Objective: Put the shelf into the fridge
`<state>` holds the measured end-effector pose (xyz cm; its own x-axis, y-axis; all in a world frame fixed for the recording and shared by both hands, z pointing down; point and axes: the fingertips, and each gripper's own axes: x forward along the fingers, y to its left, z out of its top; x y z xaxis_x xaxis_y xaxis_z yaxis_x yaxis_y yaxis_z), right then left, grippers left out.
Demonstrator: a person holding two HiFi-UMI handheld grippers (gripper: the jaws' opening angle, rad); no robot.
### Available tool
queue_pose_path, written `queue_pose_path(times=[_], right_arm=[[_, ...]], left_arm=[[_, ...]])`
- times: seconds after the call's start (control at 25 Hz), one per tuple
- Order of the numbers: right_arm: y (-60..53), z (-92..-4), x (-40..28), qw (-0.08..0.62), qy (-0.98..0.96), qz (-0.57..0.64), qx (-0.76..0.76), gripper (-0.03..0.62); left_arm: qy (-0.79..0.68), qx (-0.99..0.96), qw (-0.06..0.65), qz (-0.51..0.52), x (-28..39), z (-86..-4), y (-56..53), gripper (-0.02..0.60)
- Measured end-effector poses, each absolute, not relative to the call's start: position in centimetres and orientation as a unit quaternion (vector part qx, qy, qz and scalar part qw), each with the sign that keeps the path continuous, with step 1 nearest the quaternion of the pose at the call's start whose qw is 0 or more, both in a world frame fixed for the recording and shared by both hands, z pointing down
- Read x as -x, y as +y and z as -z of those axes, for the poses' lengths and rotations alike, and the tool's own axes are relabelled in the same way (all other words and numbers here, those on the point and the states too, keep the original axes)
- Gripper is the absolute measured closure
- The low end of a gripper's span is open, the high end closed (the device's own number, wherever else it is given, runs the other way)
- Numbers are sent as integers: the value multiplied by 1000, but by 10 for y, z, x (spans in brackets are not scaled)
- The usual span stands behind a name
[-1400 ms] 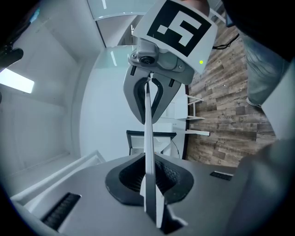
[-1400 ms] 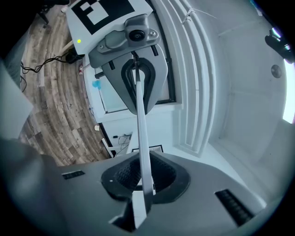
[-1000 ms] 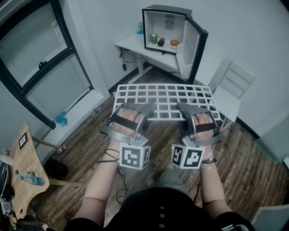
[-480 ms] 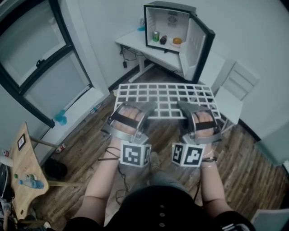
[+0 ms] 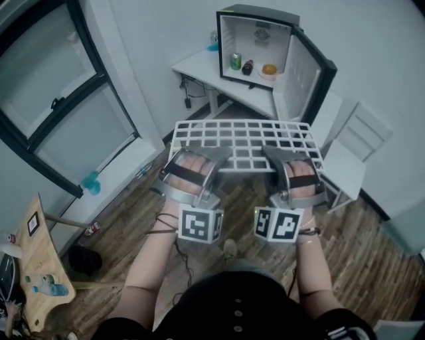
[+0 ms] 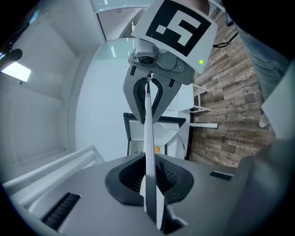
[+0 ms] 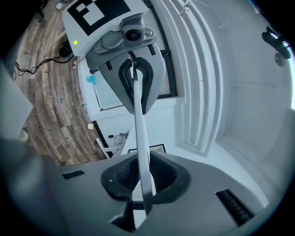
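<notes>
I hold a white wire grid shelf (image 5: 246, 141) flat in front of me by its near edge, above the wooden floor. My left gripper (image 5: 214, 159) is shut on the near-left edge and my right gripper (image 5: 276, 159) on the near-right edge. In the left gripper view the shelf (image 6: 148, 138) shows edge-on as a thin white strip pinched between the jaws of the left gripper (image 6: 150, 186). The right gripper view shows the shelf (image 7: 139, 138) the same way in the right gripper (image 7: 140, 186). The small black fridge (image 5: 257, 14) stands ahead on a white table (image 5: 199, 68), its door (image 5: 307, 74) swung open to the right.
Inside the fridge sit a green can (image 5: 235, 61), a dark bottle (image 5: 248, 67) and an orange (image 5: 269, 69). A white chair (image 5: 350, 154) stands at the right, beside the fridge door. A large window (image 5: 53, 99) fills the left wall. A small wooden table (image 5: 36, 255) is at lower left.
The fridge has shifted to the right and looks slightly nearer as I carry the shelf toward it. Both grippers keep the same hold on the shelf.
</notes>
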<state>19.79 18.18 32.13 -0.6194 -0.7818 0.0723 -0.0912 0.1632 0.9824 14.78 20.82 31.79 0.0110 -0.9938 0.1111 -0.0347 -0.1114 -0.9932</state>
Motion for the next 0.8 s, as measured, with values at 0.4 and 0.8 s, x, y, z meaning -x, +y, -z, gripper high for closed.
queue_pose_path(times=[0.4,0.8], right_arm=[[87,-317,-151,298,-701,572,-305,553],[7,-318,-126,296,-695,578,-308,553]], left_arm=[[483,530,462,522,-101,-313,114,549],[494,529,463,512,-77,-317,35,549]])
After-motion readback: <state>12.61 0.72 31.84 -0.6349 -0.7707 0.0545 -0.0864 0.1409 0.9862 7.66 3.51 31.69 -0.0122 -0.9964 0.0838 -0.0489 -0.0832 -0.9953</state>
